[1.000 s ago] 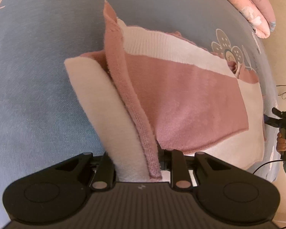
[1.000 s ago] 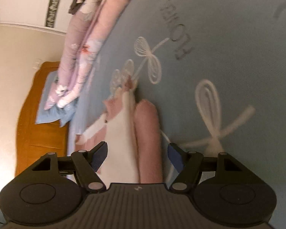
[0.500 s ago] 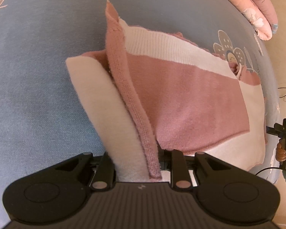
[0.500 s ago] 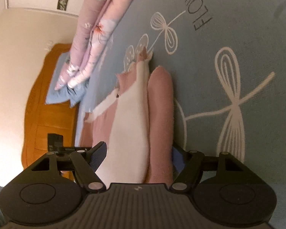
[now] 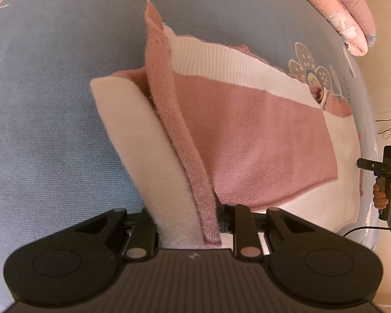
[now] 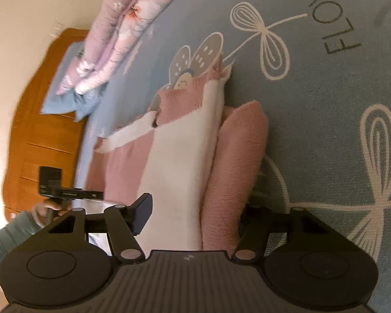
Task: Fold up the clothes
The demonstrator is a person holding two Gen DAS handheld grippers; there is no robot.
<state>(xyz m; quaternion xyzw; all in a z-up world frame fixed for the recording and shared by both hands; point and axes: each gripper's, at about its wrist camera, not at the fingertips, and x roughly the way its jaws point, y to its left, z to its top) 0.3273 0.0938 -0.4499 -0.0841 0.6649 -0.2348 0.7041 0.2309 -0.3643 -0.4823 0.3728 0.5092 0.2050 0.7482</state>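
Presently listed: one knitted sweater (image 5: 260,140), pink with cream bands, lying on a blue bedsheet (image 5: 44,104) printed with white bow outlines, flowers and lettering. Left gripper (image 5: 190,224): fingers drawn in close, pinching a raised fold of the sweater, one cream layer and one pink knit edge standing up between them; the rest of the garment spreads flat beyond, ribbed cream hem toward the far side. Right gripper (image 6: 195,208): left finger (image 6: 142,212) beside the cream layer, right finger hidden behind the pink roll; the cloth fills the gap between them, but whether they press it cannot be told. In the right wrist view the sweater (image 6: 185,140) runs away from the gripper as a cream strip next to a pink rolled fold, its far end reaching a flower print on the bedsheet (image 6: 325,135). Also present: folded pink floral quilt (image 6: 122,26) along the bed's edge, blue pillow (image 6: 62,99) beside it, orange wooden headboard (image 6: 31,135), pale wall. Each view shows the opposite hand gripping its black handle at the frame edge.
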